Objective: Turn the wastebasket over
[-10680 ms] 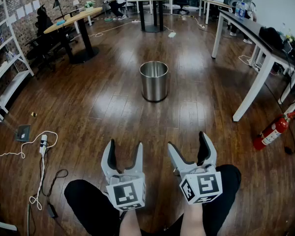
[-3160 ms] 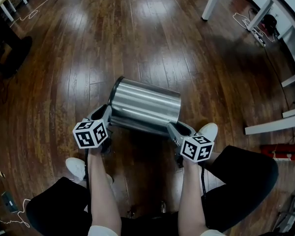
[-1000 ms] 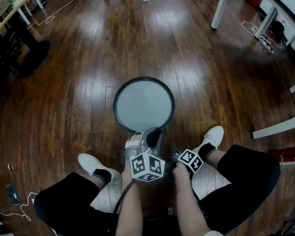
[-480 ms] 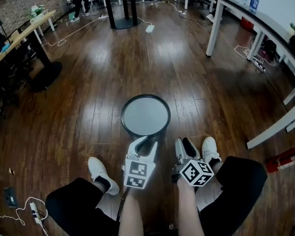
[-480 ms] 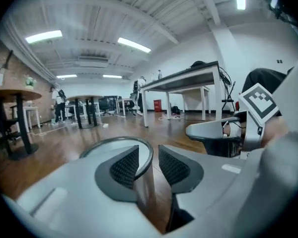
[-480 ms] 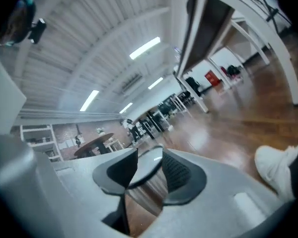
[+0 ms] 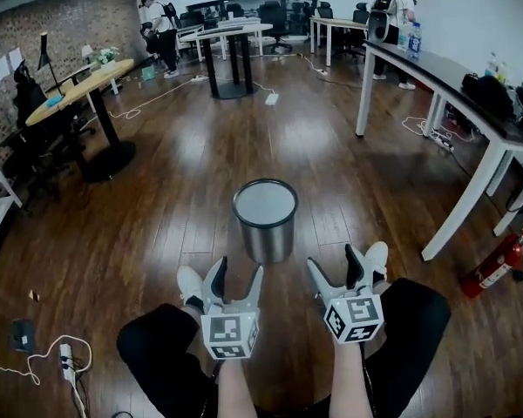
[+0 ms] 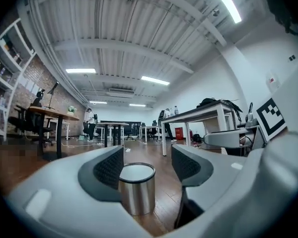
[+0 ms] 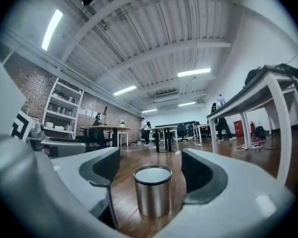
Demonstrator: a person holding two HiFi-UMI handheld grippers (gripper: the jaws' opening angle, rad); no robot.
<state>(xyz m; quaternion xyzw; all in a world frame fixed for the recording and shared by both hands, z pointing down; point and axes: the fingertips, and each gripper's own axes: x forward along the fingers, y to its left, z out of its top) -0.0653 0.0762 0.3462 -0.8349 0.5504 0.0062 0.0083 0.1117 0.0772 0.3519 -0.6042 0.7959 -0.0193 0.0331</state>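
The cylindrical brushed-steel wastebasket (image 7: 265, 220) stands on the dark wooden floor (image 7: 157, 190) with its long axis upright. A flat pale disc ringed in black faces up, which reads as its closed base, so it looks already turned over. It lies straight ahead of both grippers, clear of them and roughly centred between the 2. The left gripper (image 7: 237, 271) and the right gripper (image 7: 335, 264) point level toward it, about equally near. Each gripper view frames the wastebasket in the gap between its fingers (image 8: 108, 168), but it sits farther off, untouched. Both pairs of fingers have just been opening and now stand wide apart, holding nothing.
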